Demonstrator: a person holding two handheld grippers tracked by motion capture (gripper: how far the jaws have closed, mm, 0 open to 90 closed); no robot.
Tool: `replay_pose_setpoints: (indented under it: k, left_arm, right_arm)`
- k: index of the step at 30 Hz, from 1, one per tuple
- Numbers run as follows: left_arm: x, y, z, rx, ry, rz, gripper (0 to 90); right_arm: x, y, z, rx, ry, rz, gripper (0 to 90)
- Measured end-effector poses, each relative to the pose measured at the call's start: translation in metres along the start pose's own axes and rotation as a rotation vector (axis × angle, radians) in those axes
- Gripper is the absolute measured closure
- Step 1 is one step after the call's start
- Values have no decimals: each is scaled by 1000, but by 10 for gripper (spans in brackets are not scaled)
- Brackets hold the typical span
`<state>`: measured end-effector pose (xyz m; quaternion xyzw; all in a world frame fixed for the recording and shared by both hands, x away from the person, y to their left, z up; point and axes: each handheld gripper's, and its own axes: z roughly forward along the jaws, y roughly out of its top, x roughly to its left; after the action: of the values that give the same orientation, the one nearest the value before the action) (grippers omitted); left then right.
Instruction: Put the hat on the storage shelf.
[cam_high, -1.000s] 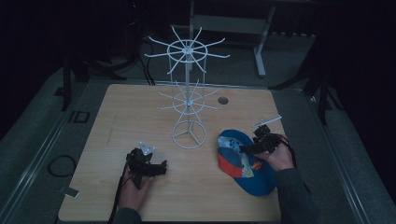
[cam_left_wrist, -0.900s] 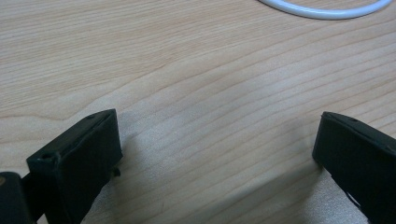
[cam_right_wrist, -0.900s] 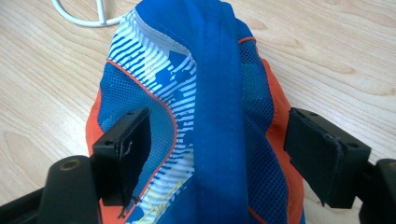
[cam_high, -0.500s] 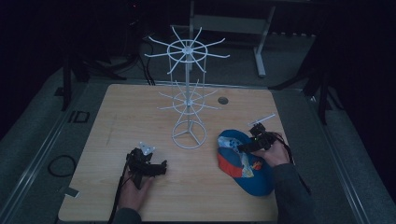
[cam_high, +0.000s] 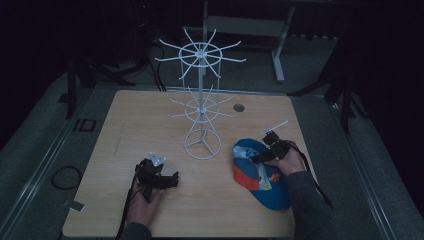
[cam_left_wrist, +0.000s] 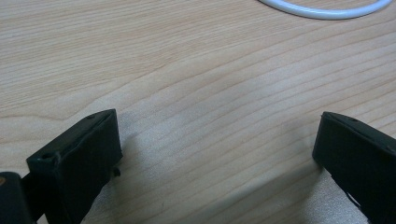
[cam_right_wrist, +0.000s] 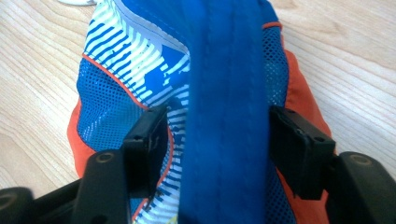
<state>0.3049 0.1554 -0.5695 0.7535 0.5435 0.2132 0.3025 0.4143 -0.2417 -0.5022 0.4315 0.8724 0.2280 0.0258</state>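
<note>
- Right gripper view: our right gripper (cam_right_wrist: 219, 135) straddles the cap's (cam_right_wrist: 140, 70) blue strap (cam_right_wrist: 226, 93); its jaws have just been closing, the left pad not yet pressing.
- High view: the cap lies on the table (cam_high: 125, 125), right of the white wire rack (cam_high: 201, 100).
- Our left gripper (cam_left_wrist: 217, 154) rests on bare wood, jaws wide apart.

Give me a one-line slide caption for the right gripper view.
Right gripper closing its jaws around the blue band of a cap lying on the wooden table.

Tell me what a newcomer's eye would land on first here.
The tall white wire rack stands at the middle of the wooden table. To its right lies a blue, orange and white cap, its blue band between the closing jaws of the right gripper. The left gripper rests open at the near left.
</note>
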Motion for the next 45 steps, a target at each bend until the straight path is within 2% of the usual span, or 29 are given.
replay_pose_setpoints:
  k: [10,21,22,23,25,35,39,45]
  left_arm:
    - [0,0,0,-1,0,-1,14]
    - [0,0,0,0,0,0,14]
    - [0,0,0,0,0,0,14]
    - [0,0,0,-1,0,-1,14]
    - [0,0,0,-1,0,-1,14]
    - [0,0,0,-1,0,-1,14]
    - [0,0,0,0,0,0,14]
    - [0,0,0,0,0,0,14]
  right_arm:
    - [-4,4,10,64,0,19,504]
    - [-2,3,13,82,2,1,762]
    - [-2,3,13,82,2,1,762]
    - [-1,2,10,64,2,-8,840]
    - [0,1,6,46,0,-15,862]
    - [3,-4,-7,-7,11,-25,874]
    - [8,-7,-20,-54,28,-27,875]
    - [11,-10,-30,-89,33,-38,876]
